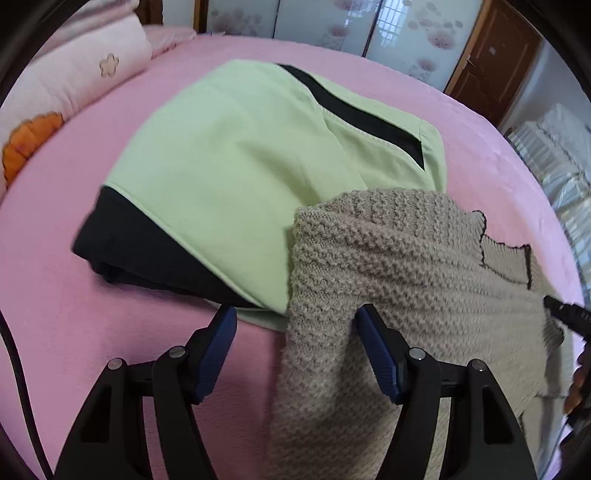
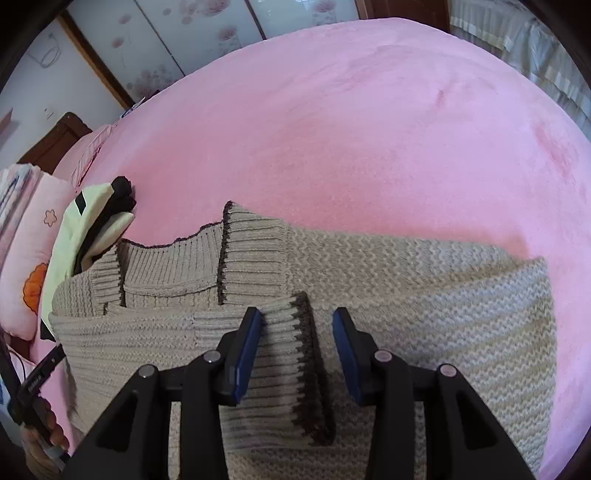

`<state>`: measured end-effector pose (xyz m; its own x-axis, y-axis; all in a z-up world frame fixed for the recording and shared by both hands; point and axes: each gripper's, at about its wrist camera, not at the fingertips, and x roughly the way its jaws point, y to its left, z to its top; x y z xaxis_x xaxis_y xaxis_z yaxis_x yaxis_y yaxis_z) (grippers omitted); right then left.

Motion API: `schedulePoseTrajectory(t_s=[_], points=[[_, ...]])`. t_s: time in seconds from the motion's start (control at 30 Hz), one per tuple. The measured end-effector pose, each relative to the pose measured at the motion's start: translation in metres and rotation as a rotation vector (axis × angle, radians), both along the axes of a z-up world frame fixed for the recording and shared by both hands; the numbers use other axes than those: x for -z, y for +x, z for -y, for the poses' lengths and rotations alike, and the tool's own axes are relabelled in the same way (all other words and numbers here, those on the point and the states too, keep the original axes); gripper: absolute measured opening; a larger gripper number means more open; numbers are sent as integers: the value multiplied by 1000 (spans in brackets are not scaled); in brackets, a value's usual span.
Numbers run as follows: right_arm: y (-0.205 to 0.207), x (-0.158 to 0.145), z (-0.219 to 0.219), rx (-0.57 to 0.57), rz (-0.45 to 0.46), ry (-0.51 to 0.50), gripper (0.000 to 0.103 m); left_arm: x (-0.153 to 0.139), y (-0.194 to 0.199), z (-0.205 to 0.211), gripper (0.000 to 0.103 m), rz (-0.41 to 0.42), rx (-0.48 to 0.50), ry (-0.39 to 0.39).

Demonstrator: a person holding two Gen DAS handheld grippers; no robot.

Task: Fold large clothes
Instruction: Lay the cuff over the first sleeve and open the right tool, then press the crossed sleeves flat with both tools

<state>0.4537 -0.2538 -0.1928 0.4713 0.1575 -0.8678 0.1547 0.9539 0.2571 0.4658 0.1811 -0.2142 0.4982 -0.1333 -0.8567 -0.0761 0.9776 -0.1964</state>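
Observation:
A beige knitted sweater (image 1: pixel 406 258) lies folded on the pink bed (image 1: pixel 74 314), its near edge overlapping a folded green and black garment (image 1: pixel 240 155). My left gripper (image 1: pixel 295 325) is open above the sweater's left edge; knit fabric lies between the fingers, but the pads do not press on it. In the right wrist view the sweater (image 2: pixel 443 288) spreads across the bed. Its ribbed sleeve cuff (image 2: pixel 284 369), trimmed in dark brown, lies between the fingers of my right gripper (image 2: pixel 297 328). That gripper is open, with a gap on the cuff's right side.
A pink quilt roll with flower prints (image 1: pixel 55 74) lies at the bed's left end. Patterned glass wardrobe doors (image 1: pixel 325 22) and a brown door (image 1: pixel 491 55) stand behind. Bare pink blanket (image 2: pixel 351 129) stretches beyond the sweater. A hand (image 2: pixel 51 435) holds the other gripper at the lower left.

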Motion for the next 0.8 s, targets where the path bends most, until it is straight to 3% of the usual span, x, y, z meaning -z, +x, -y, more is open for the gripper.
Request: schedulePoseTrajectory(t_s=[0.03,0.07,0.13,0.17,0.2,0.27,0.33,0.4,0.47,0.53,0.6,0.67,0.7,0.73,0.8], points=[[0,0,-3,-12,9,-16,43,1,1,2,44,-7,13,-22],[-1,0,-9,-35,15,-41,43,2,3,5,33,-22,26,-37],[-3,-1,-19,-80,21,-88,34,-3,0,11,23,-23,22,0],[-6,-2,-25,-101,28,-117,20,-10,-3,16,18,-8,24,40],[-8,-4,-29,-117,36,-137,9,-14,-6,18,15,5,20,53],[-16,-15,-36,-123,76,-174,9,-30,-17,21,11,66,-2,77],[-26,-33,-37,-94,180,-180,9,-41,-24,28,11,129,-9,120],[-25,-29,-33,-45,199,-190,9,-34,-23,35,11,141,-16,176],[-12,-2,-34,-22,74,-232,15,-12,-15,40,11,85,-15,221],[-14,3,-33,-5,54,-227,19,-8,-14,43,14,87,-12,240],[-23,-11,-29,34,44,-224,34,-19,-19,48,26,91,-24,284],[-36,-28,-33,28,83,-233,35,-33,-26,50,48,103,-48,324],[-47,-39,-38,13,120,-236,35,-46,-35,52,53,136,-67,326],[-57,-48,-46,-11,157,-227,35,-57,-45,55,61,174,-74,298],[-77,-62,-67,-94,213,-160,35,-74,-60,63,63,221,-60,188]])
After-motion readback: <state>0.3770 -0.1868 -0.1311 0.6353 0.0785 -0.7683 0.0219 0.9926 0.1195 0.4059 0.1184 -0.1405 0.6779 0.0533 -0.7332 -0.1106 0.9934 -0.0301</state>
